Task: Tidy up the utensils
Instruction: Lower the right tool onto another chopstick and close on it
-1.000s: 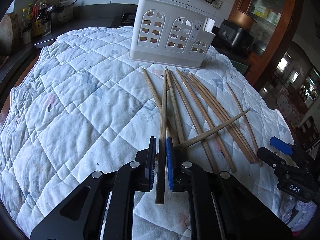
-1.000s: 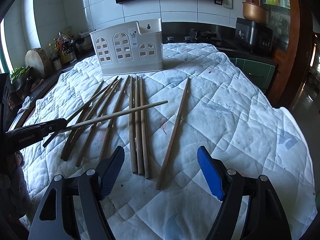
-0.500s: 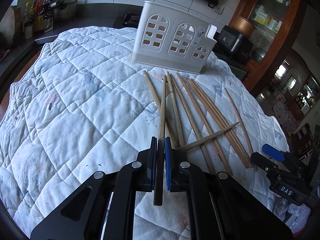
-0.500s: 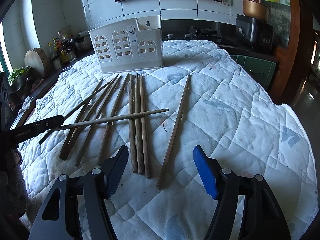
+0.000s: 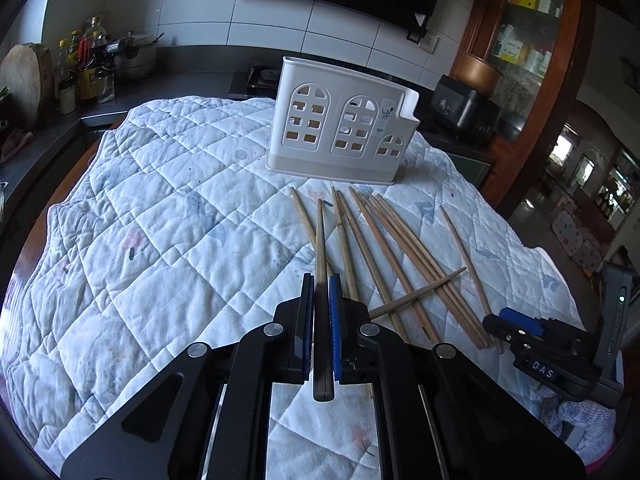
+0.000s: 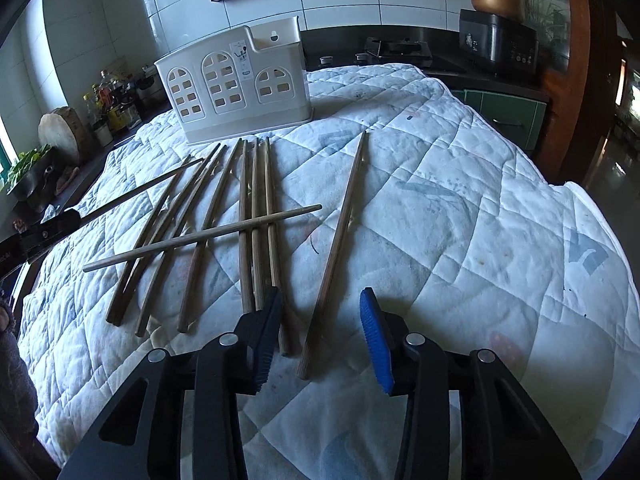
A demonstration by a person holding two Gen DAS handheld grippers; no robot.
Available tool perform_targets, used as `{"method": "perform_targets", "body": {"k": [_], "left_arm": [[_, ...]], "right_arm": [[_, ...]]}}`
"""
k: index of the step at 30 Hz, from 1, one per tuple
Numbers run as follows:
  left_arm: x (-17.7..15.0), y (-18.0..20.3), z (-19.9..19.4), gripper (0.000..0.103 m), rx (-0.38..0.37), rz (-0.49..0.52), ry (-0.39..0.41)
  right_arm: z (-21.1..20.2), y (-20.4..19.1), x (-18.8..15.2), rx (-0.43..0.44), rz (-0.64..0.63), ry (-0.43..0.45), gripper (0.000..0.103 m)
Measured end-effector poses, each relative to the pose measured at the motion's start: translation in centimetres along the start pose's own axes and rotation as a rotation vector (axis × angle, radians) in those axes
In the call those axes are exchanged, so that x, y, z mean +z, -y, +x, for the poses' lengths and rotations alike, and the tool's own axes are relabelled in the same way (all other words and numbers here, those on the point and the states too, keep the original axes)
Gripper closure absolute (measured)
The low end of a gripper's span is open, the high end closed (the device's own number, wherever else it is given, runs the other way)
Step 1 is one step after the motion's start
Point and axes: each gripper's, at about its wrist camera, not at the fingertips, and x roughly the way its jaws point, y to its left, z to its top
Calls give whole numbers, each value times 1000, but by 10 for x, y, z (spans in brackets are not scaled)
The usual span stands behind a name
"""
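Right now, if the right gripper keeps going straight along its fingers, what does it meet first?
Probably the lone chopstick: its near end already lies between the open right gripper fingers. The white utensil holder stands well beyond, left of that line.

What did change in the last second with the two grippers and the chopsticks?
The left gripper, shut on one chopstick, has lifted it off the quilt; it now points toward the white utensil holder. The right gripper, open, has come closer to the lone chopstick, whose near end now lies between its fingers. The crossing chopstick, the other chopsticks and the holder stayed.
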Motion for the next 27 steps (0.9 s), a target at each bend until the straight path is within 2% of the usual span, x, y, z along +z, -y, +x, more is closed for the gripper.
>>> {"method": "perform_targets", "body": {"k": [5, 10, 12, 13, 17, 26, 27], "left_arm": [[3, 2, -4, 97, -8, 10, 13], [4, 1, -7, 97, -16, 16, 20], [4, 2, -8, 97, -15, 25, 23], [4, 2, -9, 97, -16, 27, 24], [-1, -1, -11, 97, -16, 30, 15], [-18, -23, -4, 94, -6, 27, -69], [-20, -24, -4, 87, -4, 31, -74]], "right_arm": [[6, -1, 5, -28, -2, -11, 77], [13, -8, 7, -74, -37, -27, 81], [14, -10, 8, -98, -57, -28, 86], [15, -12, 8, -105, -64, -28, 93], [14, -12, 7, -123, -74, -24, 94], [13, -11, 6, -112, -62, -28, 95], [13, -10, 6, -107, -57, -28, 95]]}}
